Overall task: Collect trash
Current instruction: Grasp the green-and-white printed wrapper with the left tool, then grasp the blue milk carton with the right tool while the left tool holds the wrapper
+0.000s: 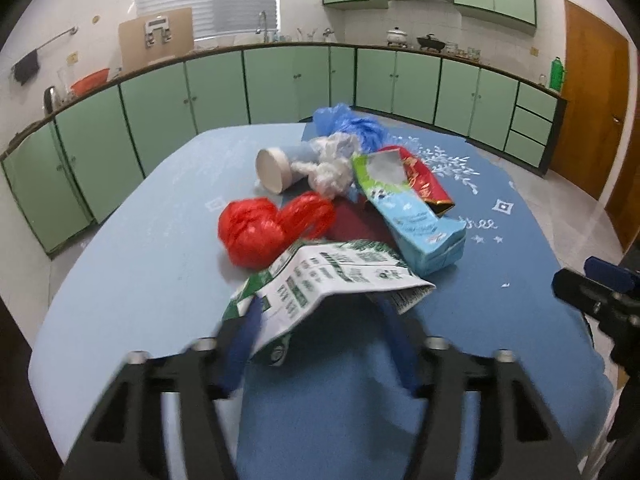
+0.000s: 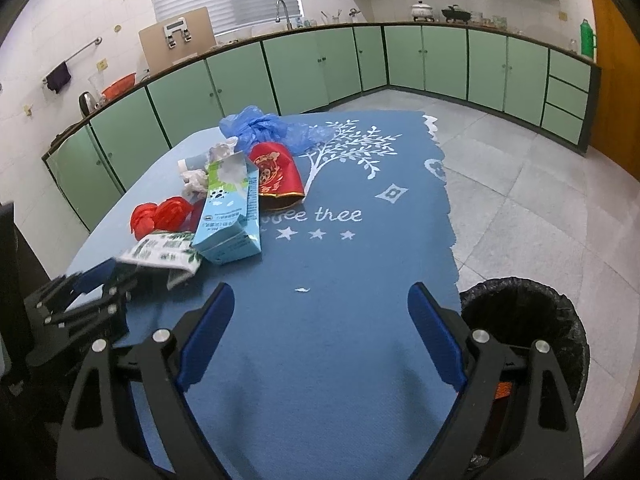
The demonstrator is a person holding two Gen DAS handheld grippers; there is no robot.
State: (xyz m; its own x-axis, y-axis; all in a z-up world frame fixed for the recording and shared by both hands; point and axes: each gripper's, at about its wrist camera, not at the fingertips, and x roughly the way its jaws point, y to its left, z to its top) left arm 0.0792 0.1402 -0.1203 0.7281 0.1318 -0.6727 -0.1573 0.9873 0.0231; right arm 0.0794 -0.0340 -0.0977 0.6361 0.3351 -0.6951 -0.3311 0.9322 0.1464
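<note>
A pile of trash lies on the blue table (image 1: 132, 264). My left gripper (image 1: 320, 312) has its blue fingers around the near end of a flattened green-and-white carton (image 1: 332, 276); the carton hides the fingertips. The same carton shows in the right wrist view (image 2: 160, 254) with the left gripper (image 2: 104, 280) at it. Behind it lie a red plastic bag (image 1: 256, 228), a light blue carton (image 1: 412, 220), a red foil packet (image 1: 424, 182), a white cup (image 1: 276, 168), white crumpled plastic (image 1: 332, 164) and a blue bag (image 1: 348, 122). My right gripper (image 2: 320, 312) is open and empty over the blue cloth.
A black-lined trash bin (image 2: 524, 320) stands on the floor right of the table, beside my right gripper. The table's right edge (image 2: 450, 216) drops to grey floor tiles. Green cabinets (image 1: 280, 80) line the far walls. A small white scrap (image 2: 303, 290) lies on the cloth.
</note>
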